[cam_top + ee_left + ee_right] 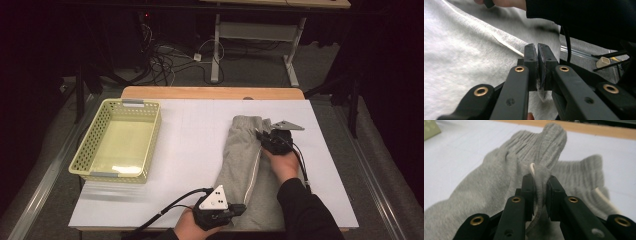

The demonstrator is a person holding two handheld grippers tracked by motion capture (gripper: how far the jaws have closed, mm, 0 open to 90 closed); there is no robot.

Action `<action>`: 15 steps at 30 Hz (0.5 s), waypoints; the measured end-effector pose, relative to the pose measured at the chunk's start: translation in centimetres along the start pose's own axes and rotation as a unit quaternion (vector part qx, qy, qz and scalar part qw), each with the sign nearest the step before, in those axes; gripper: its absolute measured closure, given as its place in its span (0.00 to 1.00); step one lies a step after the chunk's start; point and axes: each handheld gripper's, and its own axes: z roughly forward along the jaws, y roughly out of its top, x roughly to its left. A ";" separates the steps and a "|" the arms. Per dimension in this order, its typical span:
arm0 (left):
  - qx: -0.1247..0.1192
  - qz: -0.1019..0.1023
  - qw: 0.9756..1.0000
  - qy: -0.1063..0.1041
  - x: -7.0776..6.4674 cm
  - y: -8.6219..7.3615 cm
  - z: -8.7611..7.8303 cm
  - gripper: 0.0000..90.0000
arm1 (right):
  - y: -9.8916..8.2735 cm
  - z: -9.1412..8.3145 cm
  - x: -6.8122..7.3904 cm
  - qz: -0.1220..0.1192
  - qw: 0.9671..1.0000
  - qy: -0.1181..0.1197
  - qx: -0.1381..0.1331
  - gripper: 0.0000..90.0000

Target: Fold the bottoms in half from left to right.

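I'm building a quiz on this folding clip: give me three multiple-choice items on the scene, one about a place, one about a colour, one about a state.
1. Where does the basket stand on the table?
A. on its left part
B. on its right part
C. on top of the garment

2. What colour are the sweatpants?
A. blue
B. grey
C. red

3. How does the right gripper stand?
A. open above the table
B. shut on nothing
C. shut on a fold of the sweatpants

Answers:
1 A, the high view shows it left of the garment.
2 B, grey cloth in every view.
3 C, the right gripper view shows cloth pinched between its jaws.
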 end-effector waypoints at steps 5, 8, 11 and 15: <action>-0.014 0.016 1.000 -0.001 -0.1 2.1 0.4 0.93 | 1.9 -1.1 -0.7 -0.006 1.000 -0.010 -0.017 0.88; -0.018 0.021 1.000 -0.003 -0.2 3.1 1.1 0.93 | 2.8 -1.8 -1.3 -0.009 1.000 -0.016 -0.025 0.88; -0.018 0.021 1.000 -0.009 -0.2 3.6 2.1 0.93 | 2.9 -2.2 -2.1 -0.008 0.999 -0.025 -0.027 0.88; -0.014 0.022 1.000 -0.016 -0.3 4.0 3.7 0.93 | 2.4 -2.1 -3.1 -0.006 0.999 -0.036 -0.012 0.88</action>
